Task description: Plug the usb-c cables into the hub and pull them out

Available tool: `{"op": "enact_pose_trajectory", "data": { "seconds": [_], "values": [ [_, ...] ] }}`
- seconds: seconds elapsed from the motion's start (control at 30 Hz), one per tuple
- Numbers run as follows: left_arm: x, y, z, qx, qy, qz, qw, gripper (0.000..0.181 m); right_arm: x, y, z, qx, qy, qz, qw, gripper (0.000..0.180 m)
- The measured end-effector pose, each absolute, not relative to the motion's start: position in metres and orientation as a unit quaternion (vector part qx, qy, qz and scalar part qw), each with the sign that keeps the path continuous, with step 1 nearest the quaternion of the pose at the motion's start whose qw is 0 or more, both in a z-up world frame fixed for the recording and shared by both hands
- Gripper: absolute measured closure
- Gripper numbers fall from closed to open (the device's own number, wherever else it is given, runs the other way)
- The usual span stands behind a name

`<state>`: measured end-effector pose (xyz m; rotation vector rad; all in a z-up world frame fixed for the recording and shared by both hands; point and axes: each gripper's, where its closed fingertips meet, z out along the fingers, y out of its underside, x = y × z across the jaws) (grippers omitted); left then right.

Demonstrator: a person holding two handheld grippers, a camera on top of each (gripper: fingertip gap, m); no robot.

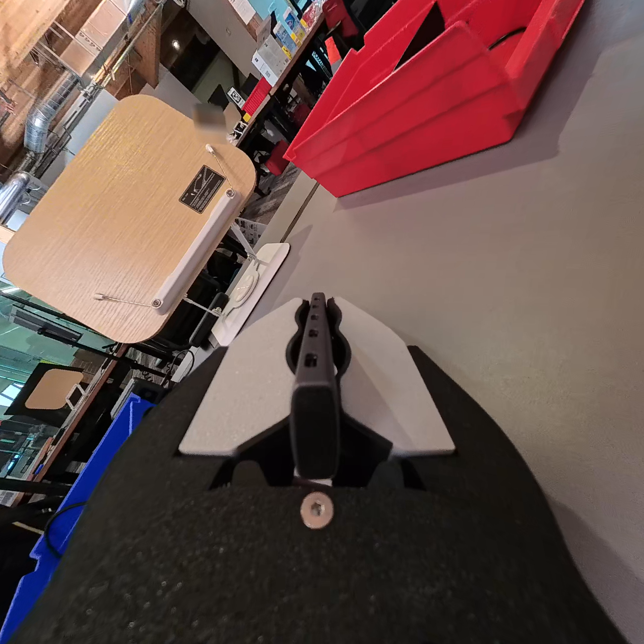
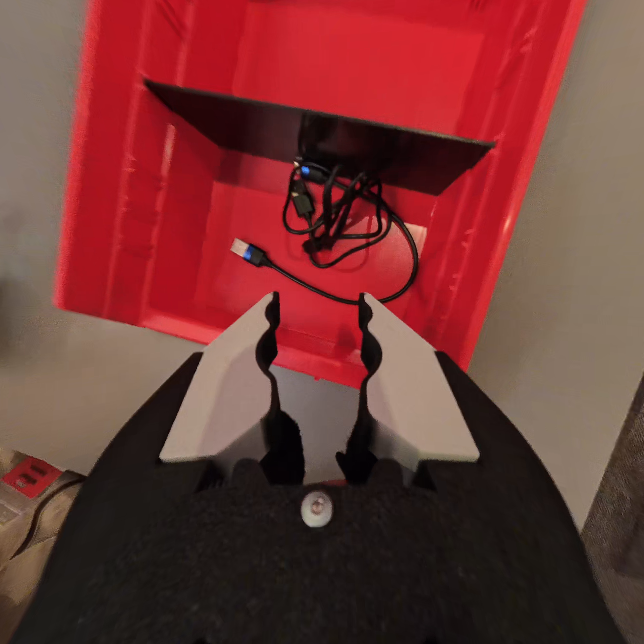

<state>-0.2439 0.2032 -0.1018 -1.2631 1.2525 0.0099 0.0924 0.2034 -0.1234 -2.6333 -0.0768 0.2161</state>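
My left gripper [image 1: 320, 302] is shut on a slim black hub [image 1: 315, 376], held edge-up with its row of ports facing up, above the grey table [image 1: 488, 313]. My right gripper [image 2: 319, 299] is open and empty, hovering over the near rim of a red bin [image 2: 115, 195]. In the bin's near compartment lies a tangle of black cables [image 2: 334, 212]. One cable end with a silver and blue plug [image 2: 248, 252] lies apart to the left. Other plugs [image 2: 302, 200] sit in the tangle near a black divider [image 2: 244, 122].
In the left wrist view the red bin [image 1: 418, 115] stands on the table ahead to the right. A wooden board on a white stand [image 1: 115, 216] rises at the table's left edge, with a blue bin [image 1: 101, 470] below. Shelves fill the background. The left gripper's tips are roughly 35 cm from the right gripper's.
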Motion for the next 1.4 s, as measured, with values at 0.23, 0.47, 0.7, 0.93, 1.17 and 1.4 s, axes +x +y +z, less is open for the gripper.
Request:
{"op": "enact_pose_trajectory", "data": {
  "seconds": [0.23,0.47,0.7,0.93,1.17,1.4],
  "values": [
    [-0.238,0.198,-0.101,-0.542,0.558,0.009,0.628,0.170,-0.094,0.170,-0.047,-0.817,-0.238,0.304,0.428,0.125],
    [-0.227,0.181,-0.090,-0.491,0.577,0.031,0.652,0.170,-0.214,0.165,-0.089,-0.768,-0.328,0.347,0.426,0.097],
    [-0.225,0.180,-0.097,-0.485,0.590,0.060,0.643,0.170,-0.245,0.154,-0.091,-0.733,-0.314,0.444,0.409,0.059],
    [-0.222,0.186,-0.103,-0.495,0.594,0.074,0.631,0.168,-0.258,0.153,-0.098,-0.738,-0.331,0.414,0.417,0.051],
    [-0.219,0.184,-0.104,-0.479,0.601,0.090,0.634,0.169,-0.261,0.156,-0.101,-0.733,-0.342,0.408,0.424,0.046],
    [-0.217,0.180,-0.103,-0.457,0.608,0.101,0.641,0.170,-0.260,0.153,-0.100,-0.717,-0.377,0.391,0.437,0.048]
  ]
}}
